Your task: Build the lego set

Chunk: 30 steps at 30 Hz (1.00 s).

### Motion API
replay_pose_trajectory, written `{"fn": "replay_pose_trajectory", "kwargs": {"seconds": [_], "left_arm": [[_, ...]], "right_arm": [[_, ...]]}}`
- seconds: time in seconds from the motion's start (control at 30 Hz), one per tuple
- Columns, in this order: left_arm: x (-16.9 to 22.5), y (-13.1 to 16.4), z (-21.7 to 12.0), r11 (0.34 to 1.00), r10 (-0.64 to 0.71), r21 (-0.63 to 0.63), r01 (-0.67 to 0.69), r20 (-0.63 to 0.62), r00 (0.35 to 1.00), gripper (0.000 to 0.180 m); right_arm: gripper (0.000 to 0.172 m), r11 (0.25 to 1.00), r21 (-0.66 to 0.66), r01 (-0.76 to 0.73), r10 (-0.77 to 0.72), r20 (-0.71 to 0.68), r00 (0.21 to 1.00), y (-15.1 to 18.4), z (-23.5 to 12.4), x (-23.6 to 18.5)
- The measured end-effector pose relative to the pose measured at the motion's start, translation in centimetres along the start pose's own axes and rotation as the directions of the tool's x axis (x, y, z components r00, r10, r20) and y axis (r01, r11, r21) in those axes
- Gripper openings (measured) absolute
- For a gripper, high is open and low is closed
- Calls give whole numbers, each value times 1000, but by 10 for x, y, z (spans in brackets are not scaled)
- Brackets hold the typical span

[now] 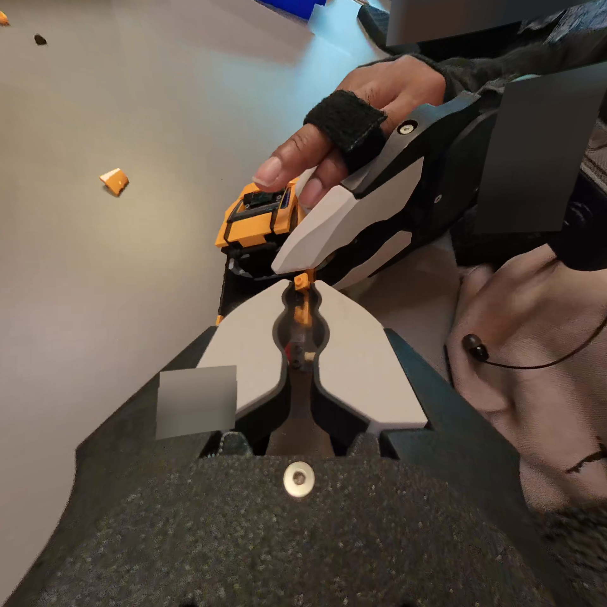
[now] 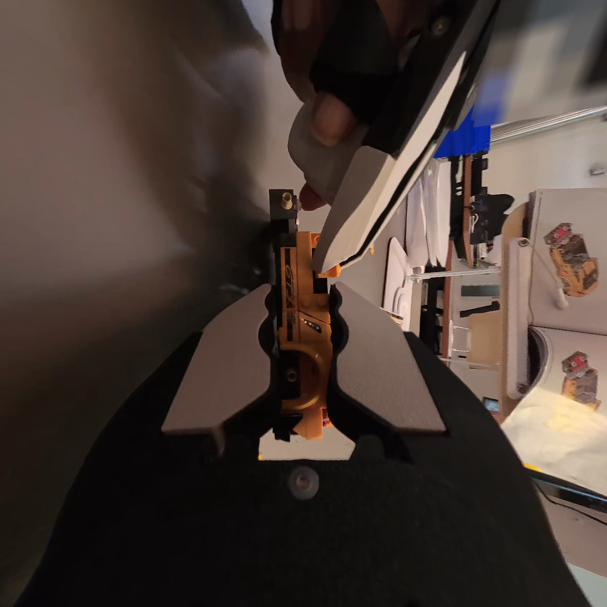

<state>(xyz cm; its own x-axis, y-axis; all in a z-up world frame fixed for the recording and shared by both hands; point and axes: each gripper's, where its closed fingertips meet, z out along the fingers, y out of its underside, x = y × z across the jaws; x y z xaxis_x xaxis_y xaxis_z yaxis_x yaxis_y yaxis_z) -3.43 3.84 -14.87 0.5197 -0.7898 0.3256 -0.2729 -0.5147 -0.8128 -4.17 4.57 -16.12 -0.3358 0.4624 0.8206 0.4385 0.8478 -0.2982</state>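
The left gripper (image 1: 301, 286) is pinching a small orange brick (image 1: 302, 283); the right gripper (image 2: 300, 292) is clamping the orange toy car (image 2: 303, 331). Seating it probably needs square alignment, gentle pressure.

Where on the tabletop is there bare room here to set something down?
Bare table lies left of the orange-and-black brick car, below the loose orange piece. It is crowded where the left gripper and right gripper meet.
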Motion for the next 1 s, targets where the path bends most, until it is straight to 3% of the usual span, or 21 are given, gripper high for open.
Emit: {"fn": "replay_pose_trajectory", "kwargs": {"seconds": [0.2, 0.53, 0.8, 1.0], "left_arm": [[-4, 8, 5, 978, 200, -80, -192, 105, 974, 7], [-16, 21, 11, 859, 506, -237, -454, 259, 823, 8], [-23, 20, 11, 778, 628, -282, -561, 315, 712, 9], [-28, 20, 11, 772, 636, -289, -566, 334, 696, 13]], "right_arm": [[31, 998, 4, -56, 56, 29, 998, 1, 1, -6], [28, 967, 39, -250, 241, 164, 957, -1, -13, -5], [23, 921, 11, -390, 373, 270, 888, -4, -14, -3], [20, 901, -40, -432, 417, 351, 838, 0, -8, 2]]}}
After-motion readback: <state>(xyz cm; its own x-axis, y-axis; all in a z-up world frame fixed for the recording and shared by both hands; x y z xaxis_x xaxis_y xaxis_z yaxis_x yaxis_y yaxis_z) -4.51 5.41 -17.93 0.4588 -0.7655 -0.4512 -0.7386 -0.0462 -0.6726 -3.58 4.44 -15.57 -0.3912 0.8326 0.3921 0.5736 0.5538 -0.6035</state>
